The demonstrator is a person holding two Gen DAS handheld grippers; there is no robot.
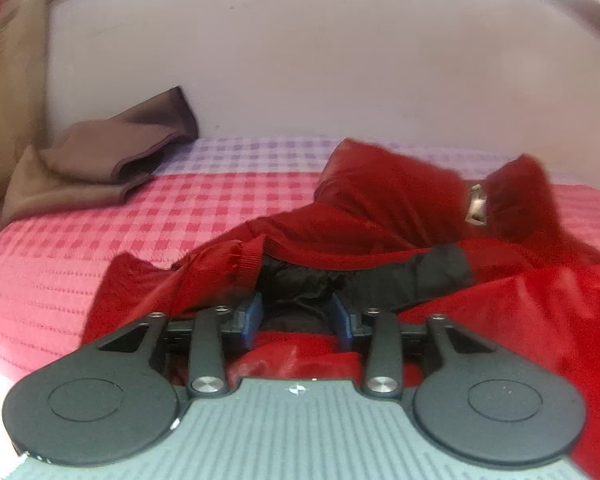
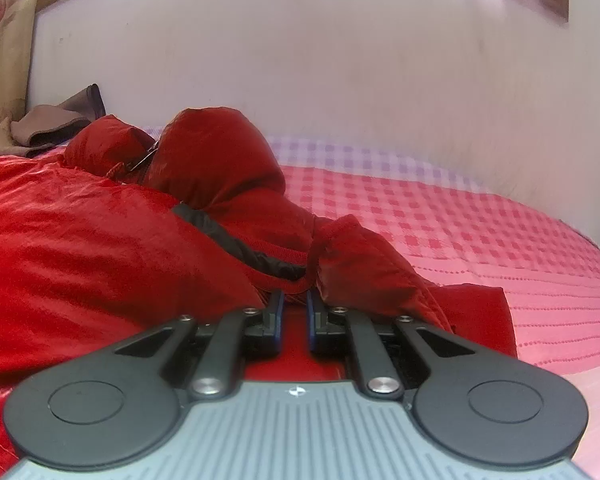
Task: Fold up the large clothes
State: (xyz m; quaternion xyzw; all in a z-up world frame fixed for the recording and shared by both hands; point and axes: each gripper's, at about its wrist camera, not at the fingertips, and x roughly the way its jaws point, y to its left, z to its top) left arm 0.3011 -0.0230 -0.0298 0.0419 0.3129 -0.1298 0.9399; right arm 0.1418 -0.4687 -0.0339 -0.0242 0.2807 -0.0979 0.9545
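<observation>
Red padded jacket (image 1: 380,208) lies rumpled on the bed (image 1: 60,260), whose cover is a pink-and-white check; garment not yet flattened or folded. Left gripper (image 1: 298,316) is low over the jacket, blue pads spread apart, with black lining and the edge of the opening lying between and just ahead of them; nothing is pinched there as far as can be seen. Right gripper (image 2: 294,312) sits low on the same jacket (image 2: 100,248), fingers drawn close together with a narrow gap; red cloth lies between and under them, near the black-trimmed edge (image 2: 244,248), but whether cloth is actually clamped cannot be told. Hood with a toggle (image 2: 144,160) bulges ahead and left of the right gripper; a sleeve end (image 2: 476,320) lies just to its right. A brown cloth (image 1: 112,152) rests well ahead-left of the left gripper, against the wall (image 1: 340,60). Judgement: the step in hand is taking hold of the jacket edge, before spreading. Next move calls for both grippers to secure the fabric firmly and draw it flat; the slick shell may slip.
</observation>
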